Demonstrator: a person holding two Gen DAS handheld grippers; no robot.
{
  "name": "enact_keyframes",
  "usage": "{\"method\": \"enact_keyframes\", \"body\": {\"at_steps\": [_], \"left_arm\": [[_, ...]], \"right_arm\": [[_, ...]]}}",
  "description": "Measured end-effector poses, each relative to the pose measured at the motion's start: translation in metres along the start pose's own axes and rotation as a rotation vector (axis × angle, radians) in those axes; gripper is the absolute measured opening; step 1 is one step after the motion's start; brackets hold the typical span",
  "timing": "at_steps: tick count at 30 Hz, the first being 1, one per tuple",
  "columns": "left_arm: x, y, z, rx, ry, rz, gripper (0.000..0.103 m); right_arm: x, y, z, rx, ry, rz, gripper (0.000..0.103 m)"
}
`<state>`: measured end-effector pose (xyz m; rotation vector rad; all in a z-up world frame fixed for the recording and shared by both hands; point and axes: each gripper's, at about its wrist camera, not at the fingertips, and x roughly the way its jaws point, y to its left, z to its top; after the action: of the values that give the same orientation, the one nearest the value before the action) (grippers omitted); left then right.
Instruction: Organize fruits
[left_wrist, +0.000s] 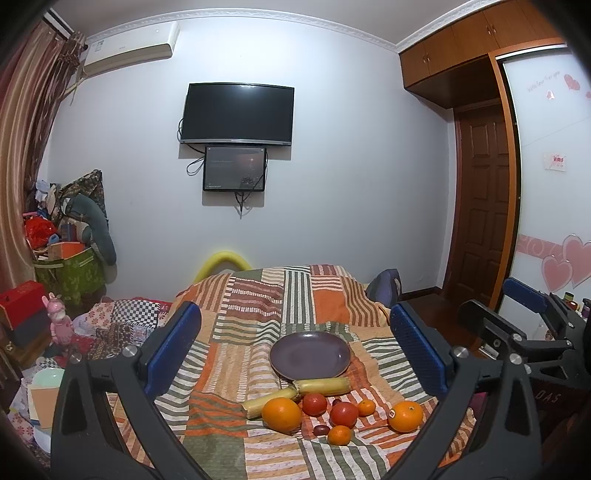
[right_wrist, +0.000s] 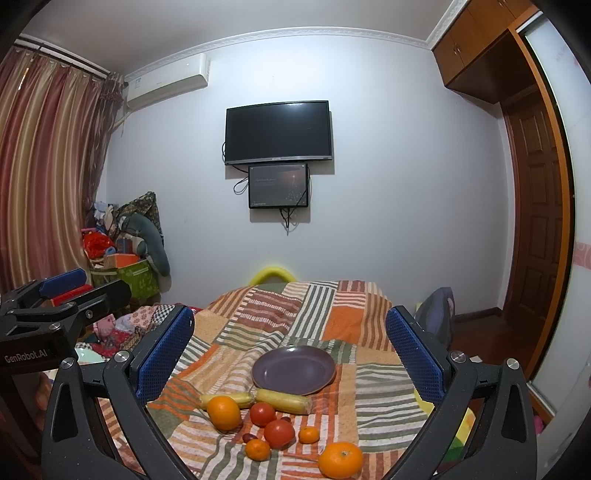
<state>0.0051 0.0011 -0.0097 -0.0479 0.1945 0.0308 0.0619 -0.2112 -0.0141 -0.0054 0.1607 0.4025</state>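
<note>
Both grippers are hanging above the near end of the bed, and nothing is being held: the left gripper (left_wrist: 295, 347) is showing its blue fingers (left_wrist: 173, 347) spread wide with only quilt between them, and the right gripper (right_wrist: 290, 347) is standing just as wide and just as empty

The fruit is lying loose on the striped quilt (right_wrist: 384, 391), ahead of and below both sets of fingers. The purple plate (right_wrist: 293, 369) is sitting beyond the pile, bare, and looks to be resting on a fold, so it may be tilting a little. Touching its near rim are two pale yellow, corn-like cobs (right_wrist: 282, 399); in front of those a large orange (right_wrist: 223, 412), two red tomatoes (right_wrist: 279, 434), two small tangerines (right_wrist: 258, 449), and a second large orange (right_wrist: 340, 459) off toward the right finger. One or two tiny dark red fruits (left_wrist: 320, 429) are hiding between the bigger ones; I cannot tell exactly what they are

What worries me is the soft bedding. Fingers pressing down beside a round fruit are going to dent the quilt and send neighbours rolling, perhaps off the edge. Tomatoes are going to bruise or split under a hard squeeze. A plate on a crease is going to rock as fruit lands, spilling it back out
</note>
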Motion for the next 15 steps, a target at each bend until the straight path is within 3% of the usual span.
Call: {"method": "enact_keyframes", "body": {"at_steps": [15], "left_arm": [[0.0037,0.001,-0.0027,0.003,0.011,0.011,0.103]], "right_arm": [[0.0016,0.0014,-0.0017,0.003,0.0,0.002,0.103]]}}
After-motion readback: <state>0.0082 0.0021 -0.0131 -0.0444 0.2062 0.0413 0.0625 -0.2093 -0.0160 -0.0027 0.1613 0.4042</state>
